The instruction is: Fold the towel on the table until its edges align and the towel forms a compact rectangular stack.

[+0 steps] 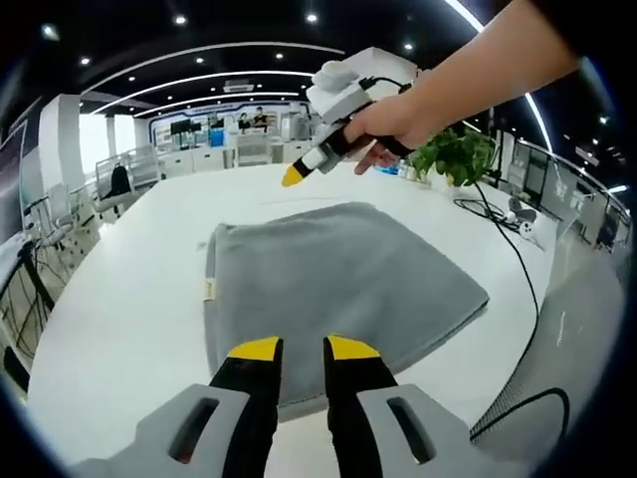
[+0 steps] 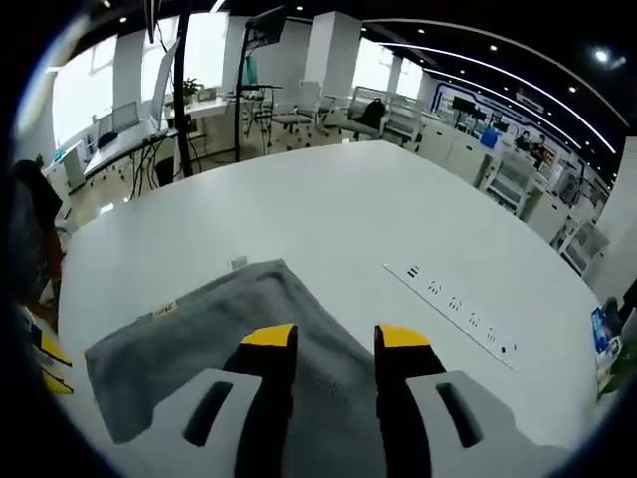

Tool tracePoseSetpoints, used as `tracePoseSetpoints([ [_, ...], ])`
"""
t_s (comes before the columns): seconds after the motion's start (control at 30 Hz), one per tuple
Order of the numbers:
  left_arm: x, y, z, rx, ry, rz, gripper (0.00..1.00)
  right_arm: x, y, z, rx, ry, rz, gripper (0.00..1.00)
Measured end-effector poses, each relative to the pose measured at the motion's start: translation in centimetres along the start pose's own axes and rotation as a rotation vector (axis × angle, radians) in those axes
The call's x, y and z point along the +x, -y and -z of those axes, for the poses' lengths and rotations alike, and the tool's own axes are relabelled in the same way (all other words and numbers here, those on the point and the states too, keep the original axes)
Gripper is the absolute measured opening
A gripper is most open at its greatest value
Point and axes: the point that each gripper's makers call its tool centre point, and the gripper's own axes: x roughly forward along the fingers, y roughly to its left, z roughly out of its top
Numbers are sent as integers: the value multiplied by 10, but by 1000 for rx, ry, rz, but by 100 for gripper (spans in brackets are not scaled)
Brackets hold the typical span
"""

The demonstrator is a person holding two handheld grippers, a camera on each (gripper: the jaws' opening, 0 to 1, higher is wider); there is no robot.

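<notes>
Left gripper view has the grey towel (image 1: 338, 284) lying pretty much dead centre on the white surface (image 1: 139, 299), already doubled over into a rough rectangle with soft, slightly puffy edges. There's a small tag (image 1: 209, 290) sticking out on its left edge. The near edge of the towel sits right under the tips of the left claw (image 1: 303, 348), which hangs just above the fabric with its yellow-tipped jaws spread apart and nothing between them, so it's released.

Further back, over the far edge of the towel, the right claw (image 1: 292, 176) floats in the air, held by a person's hand (image 1: 390, 126) coming in from the upper right. You only see it side-on with one yellow tip pointing down and left, well clear of the cloth.

Right gripper view shows the same towel (image 2: 199, 339) from the other side, stretching off to the lower left, with the tag (image 2: 164, 310) on its top edge. The right claw (image 2: 335, 337) sits above the towel's corner area, jaws parted with a clear gap, grasping nothing. A bit of yellow from the left claw (image 2: 52, 366) peeks in at the far left edge.

Around it: a row of power sockets (image 2: 453, 308) set flush into the surface to the right of the towel, a black cable (image 1: 508, 239) trailing across the surface, a green potted plant (image 1: 456, 154) behind the hand, and office desks and chairs (image 2: 299, 115) in the background.
</notes>
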Motion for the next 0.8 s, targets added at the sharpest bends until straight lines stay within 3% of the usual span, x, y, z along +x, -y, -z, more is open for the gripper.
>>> tracePoseSetpoints([
  [0.4,0,29,-33,30,15,25,22,-59,33,24,37,17,28,37],
  [0.8,4,62,-67,93,40,66,28,-88,71,43,84,19,42,39],
])
